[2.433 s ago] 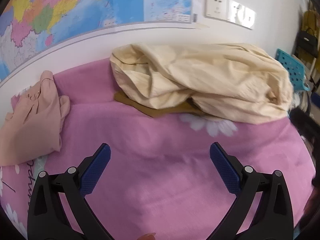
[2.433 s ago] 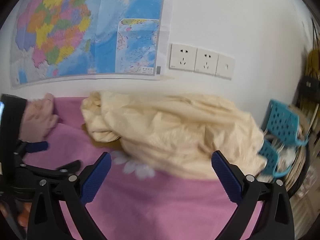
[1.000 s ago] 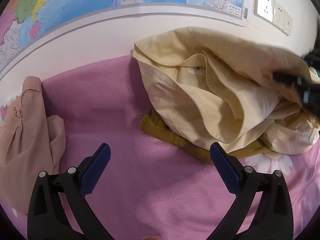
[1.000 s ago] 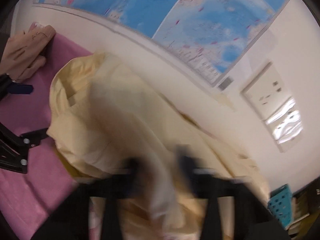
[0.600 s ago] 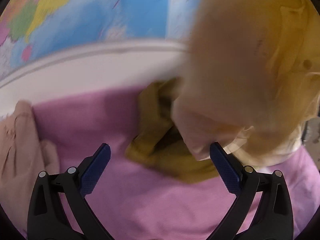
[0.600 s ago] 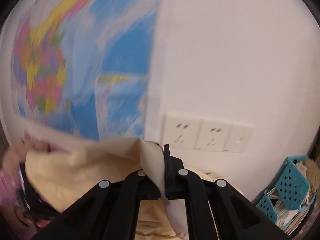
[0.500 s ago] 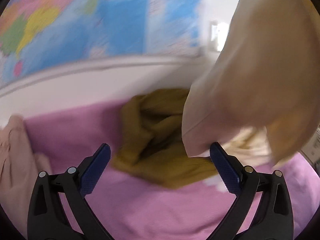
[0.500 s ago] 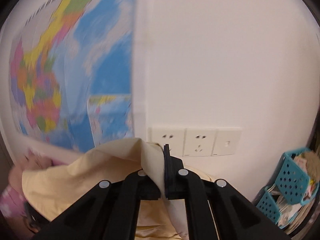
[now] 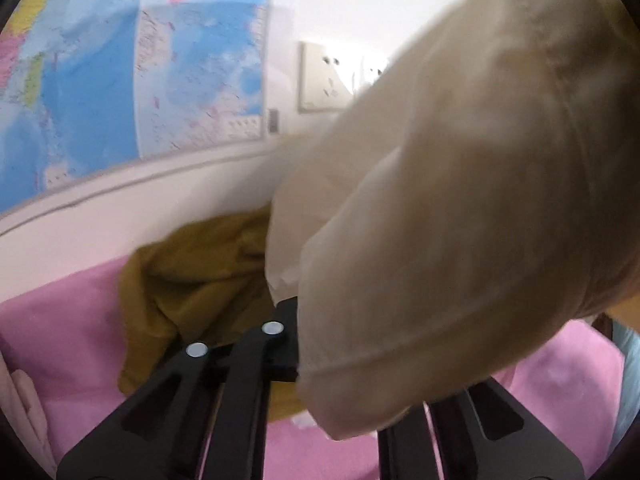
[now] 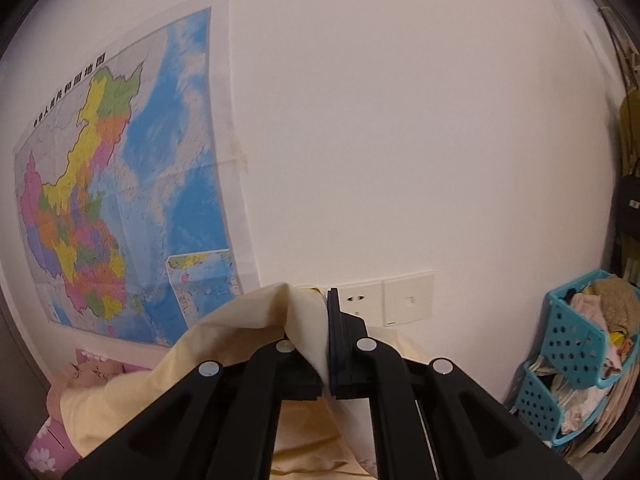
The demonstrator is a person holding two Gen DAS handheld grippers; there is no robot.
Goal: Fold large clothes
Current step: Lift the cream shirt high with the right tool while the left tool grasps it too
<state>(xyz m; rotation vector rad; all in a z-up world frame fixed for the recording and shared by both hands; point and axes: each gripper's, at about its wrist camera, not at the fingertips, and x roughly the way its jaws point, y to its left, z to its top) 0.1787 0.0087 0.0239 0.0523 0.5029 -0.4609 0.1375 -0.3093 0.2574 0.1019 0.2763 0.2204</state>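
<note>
Cream shirt (image 9: 460, 208) now lifted, bunched.

Left tool (image 9: 298, 336) clamped on cream garment (image 9: 460, 220), mustard cloth (image 9: 188, 280) behind on pink bedspread (image 9: 68, 320).

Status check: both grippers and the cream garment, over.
Left gripper just closed on cream garment. Right gripper shut on its edge, held high by the wall. Mustard garment on the pink bedspread beneath, not snagged.

Soft, even indoor light; left view motion-blurred (fisheye bends both edges).
</note>
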